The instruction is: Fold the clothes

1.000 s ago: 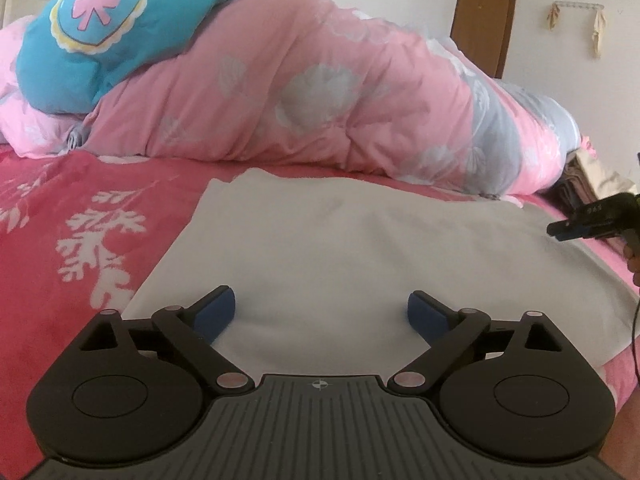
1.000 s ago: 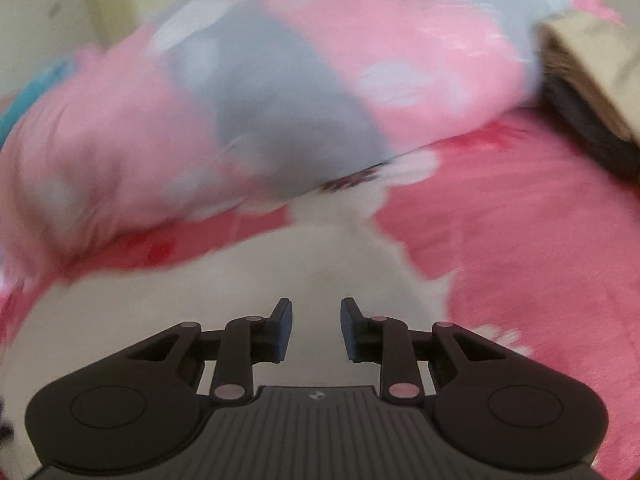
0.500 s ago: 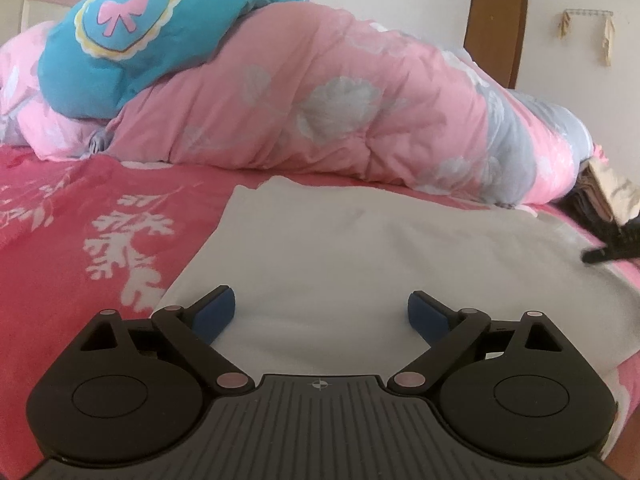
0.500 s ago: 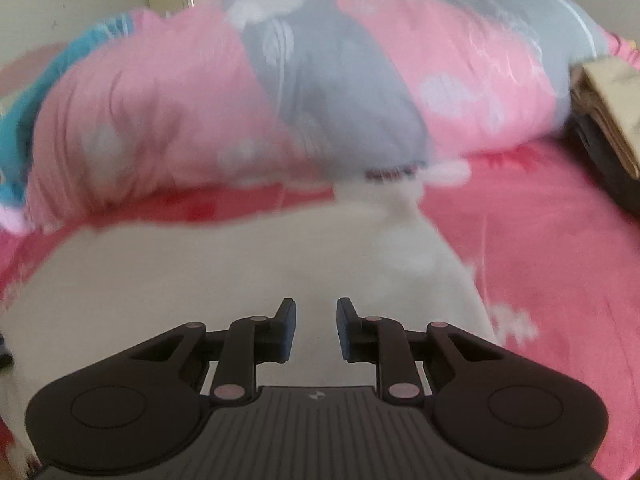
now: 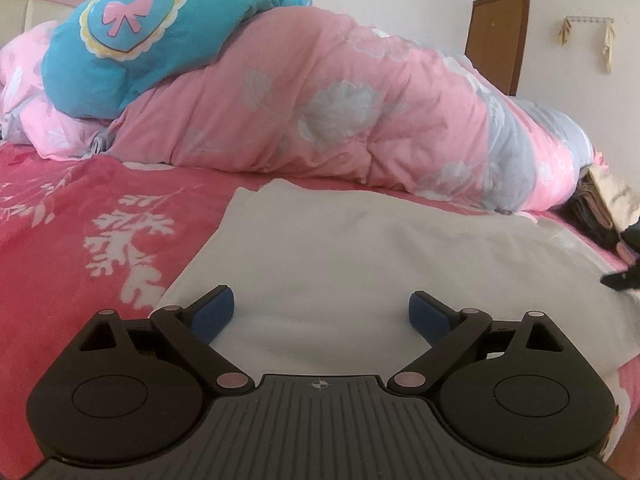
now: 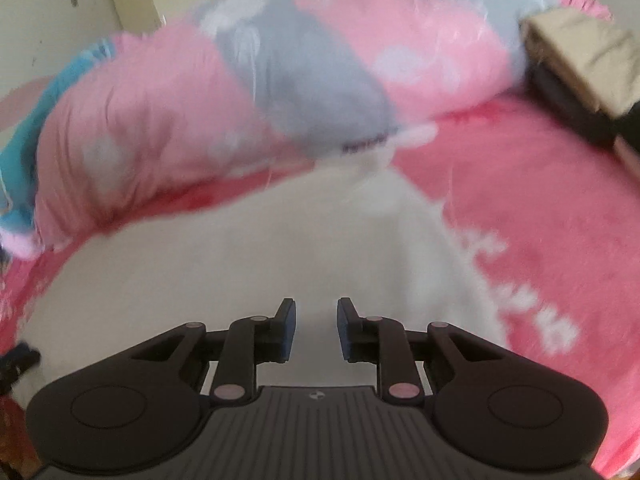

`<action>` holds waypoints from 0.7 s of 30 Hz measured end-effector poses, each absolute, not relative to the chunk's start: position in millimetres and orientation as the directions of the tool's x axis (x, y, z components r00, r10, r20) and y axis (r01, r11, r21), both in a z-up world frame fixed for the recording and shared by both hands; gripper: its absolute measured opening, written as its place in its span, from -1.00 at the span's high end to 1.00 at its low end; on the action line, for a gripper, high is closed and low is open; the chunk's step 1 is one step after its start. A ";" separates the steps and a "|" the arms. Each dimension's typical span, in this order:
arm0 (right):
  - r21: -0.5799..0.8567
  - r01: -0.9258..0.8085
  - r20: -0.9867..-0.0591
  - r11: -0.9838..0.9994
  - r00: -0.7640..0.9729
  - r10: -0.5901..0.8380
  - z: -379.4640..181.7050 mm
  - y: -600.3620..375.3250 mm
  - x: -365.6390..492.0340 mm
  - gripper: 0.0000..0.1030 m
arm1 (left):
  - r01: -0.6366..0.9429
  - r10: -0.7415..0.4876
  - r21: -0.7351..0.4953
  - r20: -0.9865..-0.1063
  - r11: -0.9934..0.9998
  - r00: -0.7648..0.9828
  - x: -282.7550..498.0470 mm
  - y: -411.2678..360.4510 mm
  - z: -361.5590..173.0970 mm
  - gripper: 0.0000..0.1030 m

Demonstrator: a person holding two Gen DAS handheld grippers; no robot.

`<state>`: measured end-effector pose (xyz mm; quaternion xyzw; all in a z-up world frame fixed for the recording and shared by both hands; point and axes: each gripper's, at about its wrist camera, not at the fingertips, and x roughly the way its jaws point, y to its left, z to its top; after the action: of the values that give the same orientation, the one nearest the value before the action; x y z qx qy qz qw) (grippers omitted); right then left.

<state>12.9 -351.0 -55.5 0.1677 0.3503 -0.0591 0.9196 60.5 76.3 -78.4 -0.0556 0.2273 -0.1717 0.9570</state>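
Observation:
A white garment (image 5: 360, 264) lies flat on the pink bed sheet (image 5: 80, 220). My left gripper (image 5: 320, 314) hovers over its near edge, open wide, with nothing between its blue pads. My right gripper (image 6: 316, 330) is above the right part of the same garment (image 6: 260, 280); its jaws stand a little apart with only a narrow gap, and nothing is between them. The right gripper's dark tip (image 5: 624, 278) shows at the right edge of the left wrist view, low over the cloth. The right wrist view is blurred.
A rolled pink and grey quilt (image 5: 320, 100) runs along the far side of the bed, with a blue pillow (image 5: 140, 52) on top of it. A stack of folded brown and dark clothes (image 6: 576, 60) sits at the far right. A brown door (image 5: 500, 40) is behind.
The right gripper has slid sideways over the white garment and sunk toward it, drifting to the right edge of the left wrist view. The left gripper has stayed open over the near edge.

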 end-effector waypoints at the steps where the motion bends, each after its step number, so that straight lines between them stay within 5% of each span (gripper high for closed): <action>1: 0.272 0.251 -0.663 0.929 0.749 -0.008 -56.7 -357.5 5.5 0.56 | 0.304 -0.355 -0.185 -0.415 0.935 0.838 60.3 76.6 -78.5 -0.85; 7: 0.207 0.427 -0.684 0.880 0.706 -0.182 -46.4 -393.6 -41.2 0.53 | 0.307 -0.358 -0.187 -0.413 0.933 0.837 60.8 77.4 -78.7 -0.86; 15: 0.148 0.194 -0.617 0.970 0.784 -0.063 -36.7 -320.1 -22.6 0.53 | 0.299 -0.344 -0.173 -0.409 0.939 0.845 56.6 77.8 -79.0 -0.86; 21: 0.087 0.148 -0.660 0.985 0.749 -0.054 -61.9 -294.8 -37.2 0.53 | 0.288 -0.339 -0.183 -0.402 0.940 0.850 52.7 85.7 -79.4 -0.86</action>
<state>-37.2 -294.8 -61.9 0.0669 0.3500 -0.0541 0.9328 52.7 85.7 -79.4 -0.0579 0.2193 -0.1634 0.9601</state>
